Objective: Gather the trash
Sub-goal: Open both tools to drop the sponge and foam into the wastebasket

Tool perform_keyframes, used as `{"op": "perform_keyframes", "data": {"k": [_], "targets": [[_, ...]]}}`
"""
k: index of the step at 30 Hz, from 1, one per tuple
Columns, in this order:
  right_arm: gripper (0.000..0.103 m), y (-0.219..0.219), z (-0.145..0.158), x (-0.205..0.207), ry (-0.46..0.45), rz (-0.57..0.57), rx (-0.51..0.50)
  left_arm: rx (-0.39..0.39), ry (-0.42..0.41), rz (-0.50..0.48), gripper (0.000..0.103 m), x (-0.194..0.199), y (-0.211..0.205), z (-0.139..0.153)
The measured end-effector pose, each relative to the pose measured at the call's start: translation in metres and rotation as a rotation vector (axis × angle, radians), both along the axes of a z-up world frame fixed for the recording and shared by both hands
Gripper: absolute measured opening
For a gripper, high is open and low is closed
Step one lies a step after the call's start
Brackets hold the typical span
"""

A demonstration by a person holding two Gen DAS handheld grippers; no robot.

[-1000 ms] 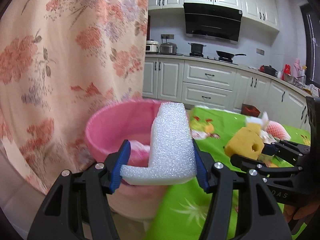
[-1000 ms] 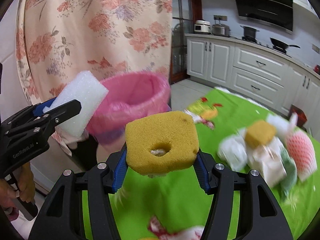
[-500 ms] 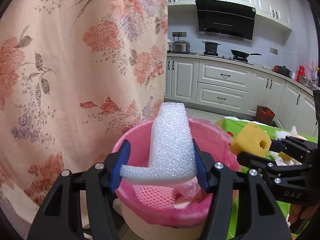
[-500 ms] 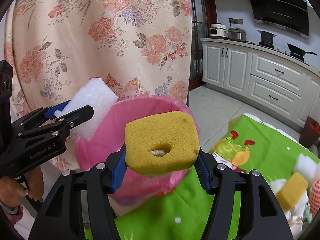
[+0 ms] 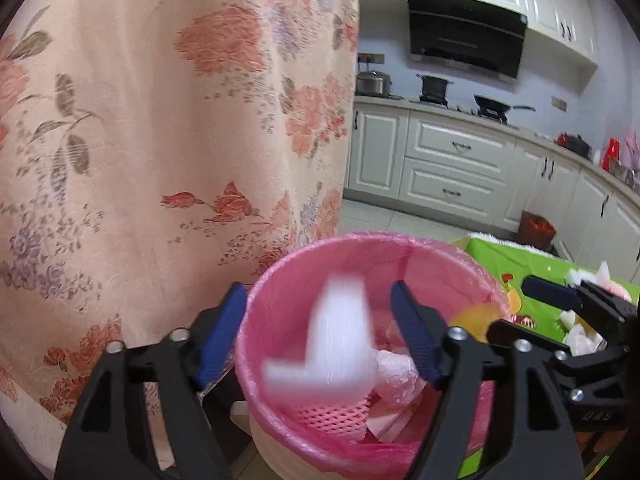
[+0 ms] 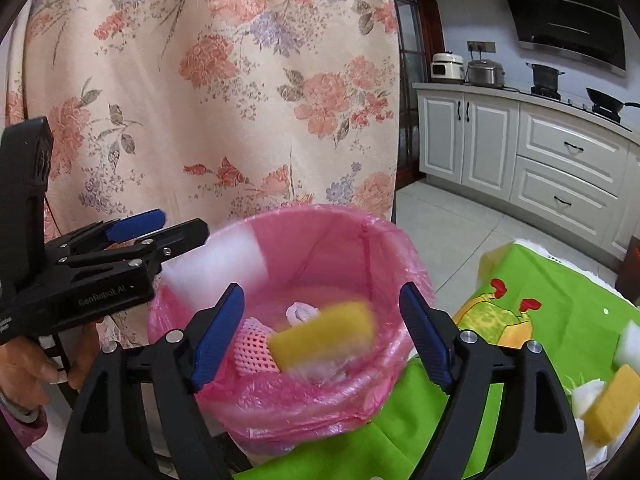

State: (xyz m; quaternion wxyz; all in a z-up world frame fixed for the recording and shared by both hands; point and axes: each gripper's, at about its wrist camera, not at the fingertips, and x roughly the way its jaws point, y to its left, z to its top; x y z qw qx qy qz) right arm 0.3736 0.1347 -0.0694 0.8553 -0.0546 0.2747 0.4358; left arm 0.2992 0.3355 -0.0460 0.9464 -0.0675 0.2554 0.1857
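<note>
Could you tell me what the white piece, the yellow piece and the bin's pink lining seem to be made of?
White piece: probably packing foam, matte, though blurred here. Yellow piece: looks like sponge, matte and dull, also blurred. Pink lining: thin plastic film, glossy and translucent, wrinkled over the bin's rim.

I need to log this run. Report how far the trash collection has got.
Done: the pink-lined bin already holds a pink foam net and crumpled plastic. In hand: both grippers are opening above it, the left gripper letting go of the white foam piece, the right gripper of the yellow sponge; both look blurred, apparently falling. Left: another yellow sponge and white scraps on the green tablecloth.
</note>
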Motion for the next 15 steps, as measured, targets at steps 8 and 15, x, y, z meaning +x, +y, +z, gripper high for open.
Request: {"op": "perform_keyframes", "data": {"k": [8, 15], "targets": [[0.076, -0.036, 0.008, -0.01, -0.005, -0.04, 0.03, 0.034, -0.032, 0.052, 0.084, -0.018, -0.02, 0.004], [0.079, -0.091, 0.005, -0.033, -0.014, -0.117, 0.012, 0.053, -0.044, 0.043, 0.098, -0.036, -0.067, 0.004]]}}
